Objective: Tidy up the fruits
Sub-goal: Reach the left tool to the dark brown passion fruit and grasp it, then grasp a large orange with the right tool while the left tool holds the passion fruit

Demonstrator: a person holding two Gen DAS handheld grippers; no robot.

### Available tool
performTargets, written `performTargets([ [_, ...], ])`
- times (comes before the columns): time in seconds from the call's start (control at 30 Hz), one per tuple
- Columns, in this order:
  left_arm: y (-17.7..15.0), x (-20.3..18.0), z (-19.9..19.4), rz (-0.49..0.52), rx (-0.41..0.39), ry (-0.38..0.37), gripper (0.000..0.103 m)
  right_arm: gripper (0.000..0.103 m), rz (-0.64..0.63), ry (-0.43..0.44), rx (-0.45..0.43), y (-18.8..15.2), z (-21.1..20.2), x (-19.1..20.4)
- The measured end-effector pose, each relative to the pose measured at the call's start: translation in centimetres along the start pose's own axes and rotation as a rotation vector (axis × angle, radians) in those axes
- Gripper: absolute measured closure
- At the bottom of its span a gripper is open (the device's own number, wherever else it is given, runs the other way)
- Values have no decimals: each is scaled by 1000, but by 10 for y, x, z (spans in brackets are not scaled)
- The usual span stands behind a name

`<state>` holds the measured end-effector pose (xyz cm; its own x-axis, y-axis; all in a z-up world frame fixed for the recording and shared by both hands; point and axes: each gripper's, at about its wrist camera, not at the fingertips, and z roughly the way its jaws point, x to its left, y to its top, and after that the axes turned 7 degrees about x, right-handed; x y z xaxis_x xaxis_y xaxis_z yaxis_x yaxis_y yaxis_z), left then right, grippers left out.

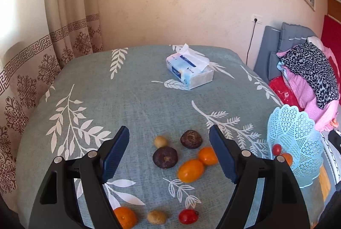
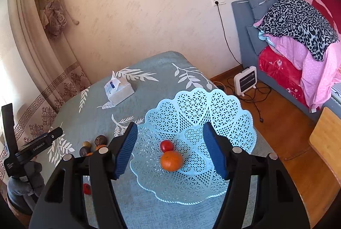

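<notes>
While both tools hang above the table (image 1: 136, 88) with nothing between their jaws, the sorting is only part done.

Left tool (image 1: 169, 151): released, jaws spread wide, empty. Nearest its camera lies a row of three loose fruits: one orange (image 1: 125, 217), one small tan fruit (image 1: 156, 217) and one red tomato (image 1: 188, 216). Just beyond, directly between and ahead of the jaws, sits a cluster of five: two yellow-orange tomatoes (image 1: 190, 170), touching each other; two dark brown round fruits (image 1: 165, 157); and one more small tan fruit (image 1: 160, 141). The nearer yellow-orange tomato is oval, its long axis slanting from lower left to upper right, roughly crosswise to the jaw gap. Loose fruit counted: eight.

Right tool (image 2: 170, 151): released, half spread, empty. It hangs over the pale blue lattice basket (image 2: 234, 113), which stands at the table's right edge. Inside are two fruits, touching: one orange (image 2: 171, 160) and one red tomato (image 2: 166, 145).

Judgement: the left hand is the nearer to the loose cluster, which lies straight ahead of it; the basket lies to its right. A small forward descent would bring a fruit within the jaws.

Farthest off, one tissue box (image 1: 189, 71) stands alone, well apart from the fruit.
</notes>
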<state>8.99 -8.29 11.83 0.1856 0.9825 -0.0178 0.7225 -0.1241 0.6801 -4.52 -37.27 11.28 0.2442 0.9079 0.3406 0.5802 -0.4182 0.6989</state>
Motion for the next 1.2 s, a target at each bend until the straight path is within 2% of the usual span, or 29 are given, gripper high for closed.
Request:
performTargets([
  [0.3, -11, 17, 68, -86, 169, 23, 26, 37, -29, 5, 34, -6, 10, 6],
  [0.53, -12, 21, 98, -127, 245, 10, 26, 37, -43, 6, 60, -9, 19, 10],
  [0.73, -15, 24, 118, -160, 312, -7, 37, 37, -57, 5, 79, -13, 25, 14],
  [0.83, -17, 24, 118, -158, 302, -11, 39, 37, -61, 5, 86, -14, 28, 15],
  [0.93, -17, 22, 116, -149, 296, -39, 52, 37, -68, 5, 95, -16, 31, 17],
  [0.97, -17, 20, 115, -145, 296, -52, 59, 37, -71, 6, 97, -16, 31, 18],
  [1.2, -24, 25, 101, -164, 275, -91, 60, 37, -98, 15, 112, -22, 35, 29],
])
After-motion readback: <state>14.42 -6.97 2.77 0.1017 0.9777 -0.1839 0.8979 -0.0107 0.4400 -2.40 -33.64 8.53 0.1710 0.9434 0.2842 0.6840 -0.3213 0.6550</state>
